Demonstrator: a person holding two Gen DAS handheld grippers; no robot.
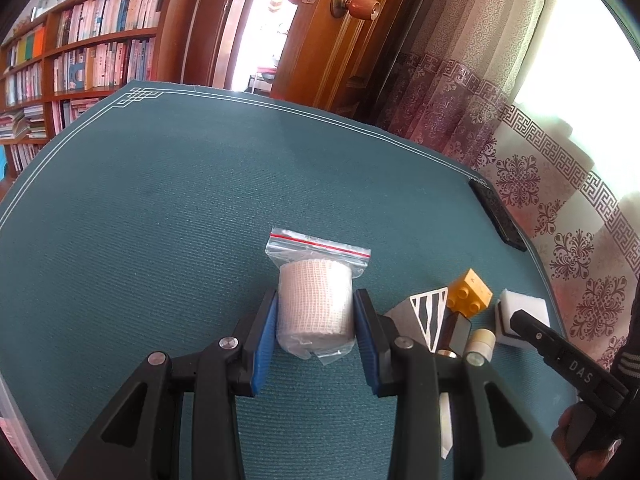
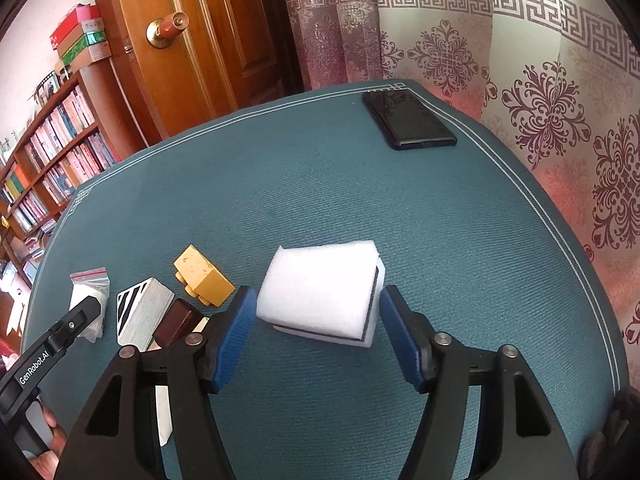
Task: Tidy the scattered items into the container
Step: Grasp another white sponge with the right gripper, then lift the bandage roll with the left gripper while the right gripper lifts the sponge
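Gauze roll in its zip bag stands upright on the tabletop, dead centre between the left gripper fingers, pads flanking or touching it, grip unclear. Right gripper gapes around the white sponge.

teal mat; yellow brick; white sponge, black layer; block maybe dark brown.

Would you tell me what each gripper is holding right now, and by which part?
Left gripper clamps the bagged bandage roll across its curved sides. Right gripper straddles the white sponge, apparently not gripping.
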